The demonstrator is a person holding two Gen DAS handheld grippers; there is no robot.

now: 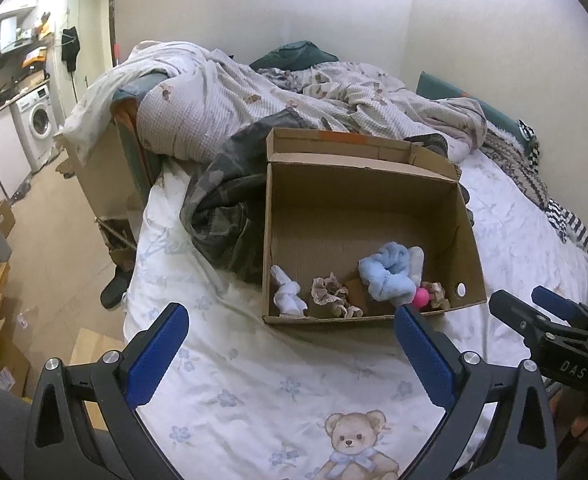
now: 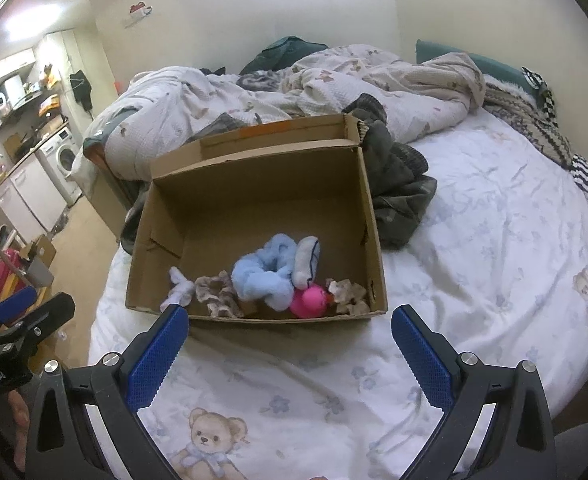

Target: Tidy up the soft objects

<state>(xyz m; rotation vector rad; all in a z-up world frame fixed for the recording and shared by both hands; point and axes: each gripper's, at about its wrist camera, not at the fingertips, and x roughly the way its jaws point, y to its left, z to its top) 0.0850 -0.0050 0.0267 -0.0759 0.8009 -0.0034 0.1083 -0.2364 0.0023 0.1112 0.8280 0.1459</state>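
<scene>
An open cardboard box [image 1: 469, 240] [image 2: 375, 240] sits on the bed. Along its near side lie a blue fluffy scrunchie [image 1: 387, 276] [image 2: 260, 276], a white sock [image 1: 288, 294] [image 2: 180, 290], a beige lace scrunchie [image 1: 327, 294] [image 2: 218, 294], a pink ball [image 1: 421, 298] [image 2: 309, 300], a grey-white sock [image 1: 415, 262] [image 2: 305, 262] and another beige scrunchie [image 1: 437, 294] [image 2: 349, 294]. My left gripper [image 1: 292, 318] is open and empty in front of the box. My right gripper [image 2: 290, 320] is open and empty, also in front of the box; it shows at the right edge of the left wrist view [image 1: 533, 304].
The bed has a white sheet [image 1: 254, 380] [image 2: 473, 280] with a teddy bear print. A camouflage garment [image 1: 222, 208] [image 2: 401, 196] lies against the box. A rumpled duvet [image 1: 254, 100] [image 2: 254, 100] is behind it. Boxes and a washing machine [image 1: 38, 120] stand at the left.
</scene>
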